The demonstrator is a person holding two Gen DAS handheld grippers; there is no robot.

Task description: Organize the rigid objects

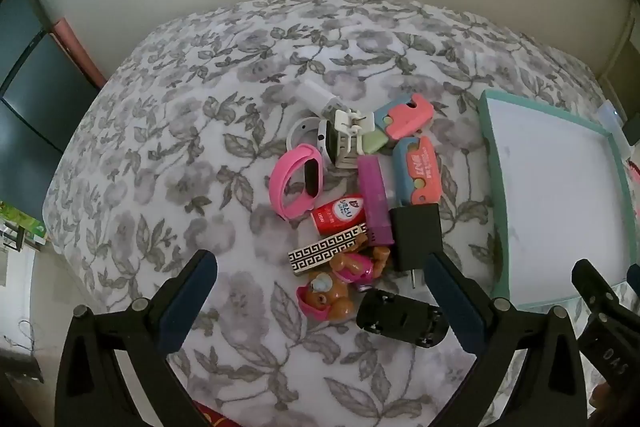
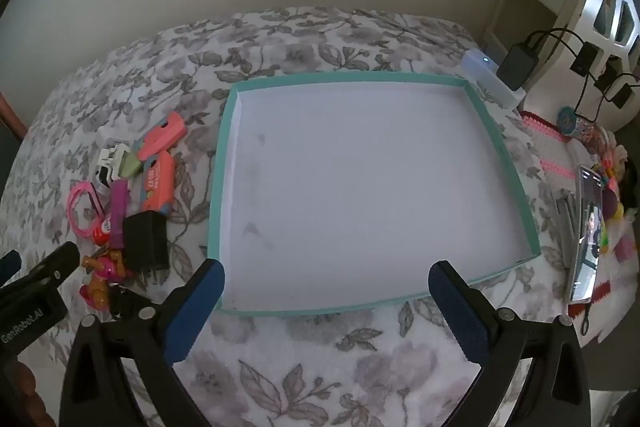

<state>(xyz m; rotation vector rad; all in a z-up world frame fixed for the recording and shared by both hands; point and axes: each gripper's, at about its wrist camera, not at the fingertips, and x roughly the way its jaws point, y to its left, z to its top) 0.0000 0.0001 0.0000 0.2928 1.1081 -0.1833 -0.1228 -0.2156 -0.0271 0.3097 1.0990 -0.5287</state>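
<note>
Zero items lie in the teal tray (image 2: 218,183); every step of the sorting remains. The pile (image 1: 352,203) rests on the floral bed (image 1: 168,155), at nine o'clock of the tray. Count: two pink-and-blue cutters, two watches (one pink (image 1: 290,187), one white), two black chargers, one purple stick, one red tube, one patterned bar, two toy figures. Left tongs (image 1: 320,307) and right tongs (image 2: 326,307) stand fully spread, gripping nothing.

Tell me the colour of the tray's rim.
Teal rim, white inside; it shows best in the right wrist view.
</note>
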